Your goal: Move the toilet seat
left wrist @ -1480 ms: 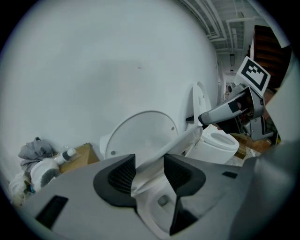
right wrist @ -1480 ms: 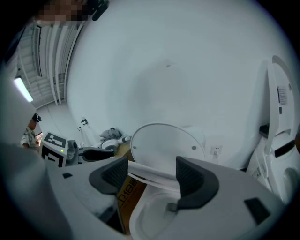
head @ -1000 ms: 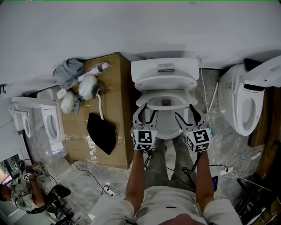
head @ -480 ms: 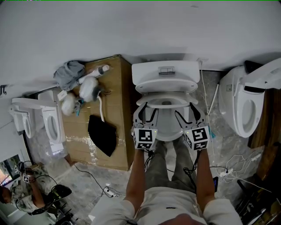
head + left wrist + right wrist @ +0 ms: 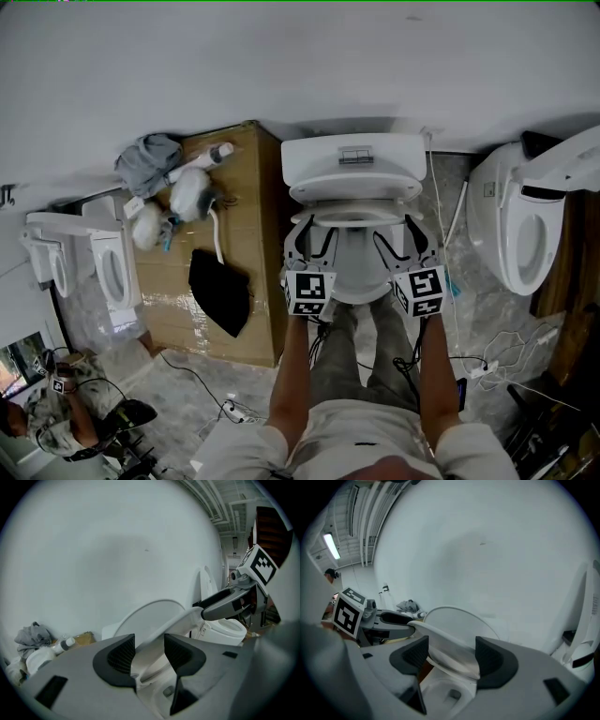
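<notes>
Head view looks down on a person who stands before a white ceramic toilet bowl [image 5: 353, 281], at twelve o'clock from the feet. The white oval plastic toilet seat [image 5: 447, 645] is lifted off the bowl and tilts upward. The round white lid [image 5: 352, 178] behind it leans on the tank.

The left gripper [image 5: 314, 240] takes the seat on its nine o'clock side. In the left gripper view the thin rim runs between the two dark pads, which are closed on it. The right gripper [image 5: 400, 242] takes the three o'clock side, with its jaws set much wider across a broad part of the ring. The seat touches at least one pad there. It seems clamped, but I cannot be sure that both pads press.

I judge the seat to be light and stiff, with a glossy and rather slippery surface, and it turns only on its hinge at the back. The two side rims are the good places to hold. Uneven lifting may twist the hinge, and a slip would let the seat slam on the ceramic.
</notes>
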### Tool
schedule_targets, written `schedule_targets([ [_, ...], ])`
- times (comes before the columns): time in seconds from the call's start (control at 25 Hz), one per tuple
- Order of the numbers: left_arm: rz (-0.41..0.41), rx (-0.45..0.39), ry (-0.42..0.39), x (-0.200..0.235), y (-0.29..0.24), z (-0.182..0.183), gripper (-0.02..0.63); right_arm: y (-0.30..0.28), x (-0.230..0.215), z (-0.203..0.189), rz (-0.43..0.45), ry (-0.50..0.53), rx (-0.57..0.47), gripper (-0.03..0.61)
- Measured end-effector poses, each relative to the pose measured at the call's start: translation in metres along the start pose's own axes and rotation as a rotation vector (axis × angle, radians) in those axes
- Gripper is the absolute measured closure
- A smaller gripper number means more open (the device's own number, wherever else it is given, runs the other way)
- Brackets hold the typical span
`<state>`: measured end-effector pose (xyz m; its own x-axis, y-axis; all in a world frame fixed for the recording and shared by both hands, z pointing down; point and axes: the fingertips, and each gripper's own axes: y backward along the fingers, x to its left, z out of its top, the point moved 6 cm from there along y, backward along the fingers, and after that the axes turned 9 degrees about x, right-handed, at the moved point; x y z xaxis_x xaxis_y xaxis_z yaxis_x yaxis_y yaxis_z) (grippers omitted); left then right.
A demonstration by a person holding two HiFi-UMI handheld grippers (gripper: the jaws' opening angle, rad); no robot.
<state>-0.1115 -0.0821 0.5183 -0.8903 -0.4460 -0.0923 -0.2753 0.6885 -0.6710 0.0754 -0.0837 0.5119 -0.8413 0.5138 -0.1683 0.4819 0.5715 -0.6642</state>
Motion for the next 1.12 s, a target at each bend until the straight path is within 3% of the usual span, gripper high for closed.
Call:
schedule_targets([
  [1.12,0.037,-0.026,0.004,0.019,-0.025,0.023,0.408,-0.025,-0.018,0.027,-0.051,0.015,-0.010,0.253],
])
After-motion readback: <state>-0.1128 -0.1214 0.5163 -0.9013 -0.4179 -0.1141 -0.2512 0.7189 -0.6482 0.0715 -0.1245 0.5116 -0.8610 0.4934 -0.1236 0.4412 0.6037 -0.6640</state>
